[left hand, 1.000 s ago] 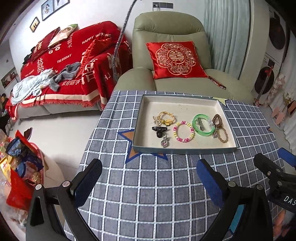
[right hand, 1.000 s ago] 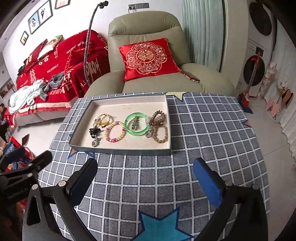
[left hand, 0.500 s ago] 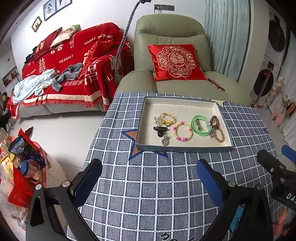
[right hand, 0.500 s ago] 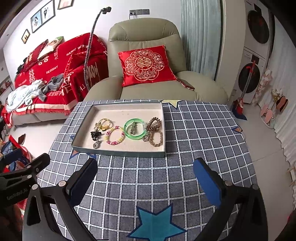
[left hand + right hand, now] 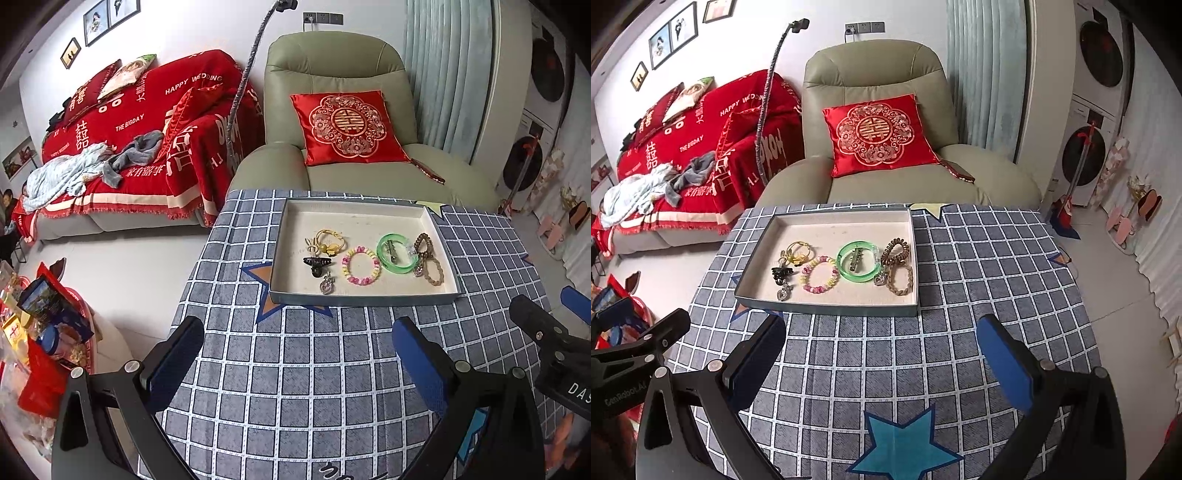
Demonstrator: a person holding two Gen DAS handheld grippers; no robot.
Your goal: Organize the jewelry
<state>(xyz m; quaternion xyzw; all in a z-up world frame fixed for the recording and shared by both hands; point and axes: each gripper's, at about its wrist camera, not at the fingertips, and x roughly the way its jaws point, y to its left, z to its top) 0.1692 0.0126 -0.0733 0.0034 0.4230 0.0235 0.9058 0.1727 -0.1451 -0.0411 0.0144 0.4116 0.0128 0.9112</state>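
1. The left gripper (image 5: 297, 354) is wide open and holds nothing.
2. The right gripper (image 5: 881, 350) is wide open too, with nothing in it.
3. Both hang over the checked cloth on the bench (image 5: 979, 266), near the tray (image 5: 364, 297).
4. In the tray lie a green bangle (image 5: 395, 253), a bead bracelet (image 5: 361, 266), a black clip (image 5: 316, 263) and brown hair ties (image 5: 428, 254).

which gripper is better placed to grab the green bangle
Right, probably. The green bangle lies toward the tray's right side, nearly centred ahead of the open right gripper; the left gripper is also open.
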